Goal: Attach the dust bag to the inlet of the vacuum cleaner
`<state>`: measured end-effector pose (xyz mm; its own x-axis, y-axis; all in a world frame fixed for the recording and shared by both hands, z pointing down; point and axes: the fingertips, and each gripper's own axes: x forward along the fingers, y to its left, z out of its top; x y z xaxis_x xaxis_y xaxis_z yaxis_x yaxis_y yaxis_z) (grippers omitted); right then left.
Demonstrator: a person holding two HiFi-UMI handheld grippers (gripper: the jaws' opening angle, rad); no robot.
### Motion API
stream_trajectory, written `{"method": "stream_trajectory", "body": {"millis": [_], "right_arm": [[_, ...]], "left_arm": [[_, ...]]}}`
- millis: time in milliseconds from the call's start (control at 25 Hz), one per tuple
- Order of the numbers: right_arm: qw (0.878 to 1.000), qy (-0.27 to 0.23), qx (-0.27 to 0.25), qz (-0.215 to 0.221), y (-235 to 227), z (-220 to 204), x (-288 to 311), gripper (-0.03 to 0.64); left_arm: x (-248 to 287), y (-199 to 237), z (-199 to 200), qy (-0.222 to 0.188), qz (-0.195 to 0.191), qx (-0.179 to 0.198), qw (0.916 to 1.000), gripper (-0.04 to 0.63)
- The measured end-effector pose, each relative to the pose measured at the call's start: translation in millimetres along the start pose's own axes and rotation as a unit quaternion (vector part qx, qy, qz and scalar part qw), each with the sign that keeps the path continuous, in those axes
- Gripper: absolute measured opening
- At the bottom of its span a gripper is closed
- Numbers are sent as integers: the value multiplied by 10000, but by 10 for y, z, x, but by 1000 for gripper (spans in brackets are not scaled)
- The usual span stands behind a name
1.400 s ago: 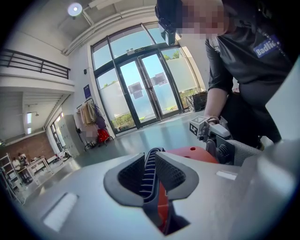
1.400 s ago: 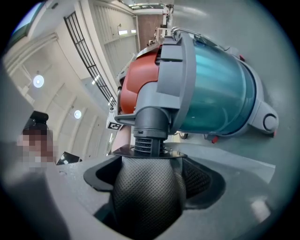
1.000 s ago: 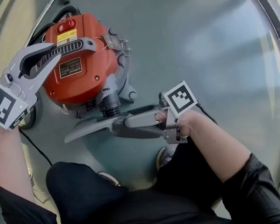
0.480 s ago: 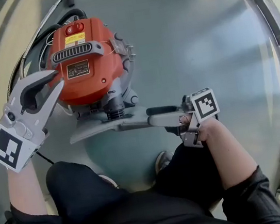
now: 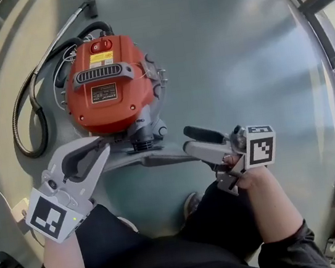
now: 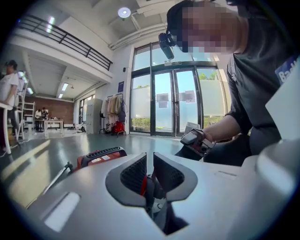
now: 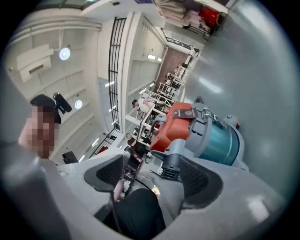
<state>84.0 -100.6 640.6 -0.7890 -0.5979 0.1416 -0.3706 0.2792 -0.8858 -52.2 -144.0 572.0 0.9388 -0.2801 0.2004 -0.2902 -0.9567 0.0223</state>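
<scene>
Left tool (image 5: 105,148), jaws empty and just closing to a slit, faces right tool (image 5: 188,141), jaws spread apart.

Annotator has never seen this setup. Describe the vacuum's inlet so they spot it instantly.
An orange-topped vacuum cleaner stands on the grey floor in front of the person. On its side nearest the person, just below the orange top, a short grey ribbed stub sticks out: the inlet. Unlike the long hose looped at the vacuum's left in the head view, it is short and stubby.
</scene>
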Motion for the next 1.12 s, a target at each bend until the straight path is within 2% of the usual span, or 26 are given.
{"method": "stream_trajectory", "body": {"millis": [160,320,520,720,880,1120], "right_arm": [[9940,63,-964,-509,76,-1,106,364],[9846,159,-1581,-723,145,21,97,341],[9806,77,-1810,-747,298,109,53,290],[9738,-138,-2101,-857,528,218,11,214],[9637,-475,-2400,-1065,752,366,-53,151],[9453,-381,-2995,-1237,1272,351,-77,118]], "left_arm": [[-30,-82,-91,124,196,-212,9995,58],[-45,-147,-135,268,380,-215,9987,48],[-15,-254,-140,450,258,-200,9985,45],[-23,-351,49,452,232,-398,9979,41],[-91,-529,232,726,123,-259,9969,41],[-247,-695,640,1002,-17,-293,9945,43]]}}
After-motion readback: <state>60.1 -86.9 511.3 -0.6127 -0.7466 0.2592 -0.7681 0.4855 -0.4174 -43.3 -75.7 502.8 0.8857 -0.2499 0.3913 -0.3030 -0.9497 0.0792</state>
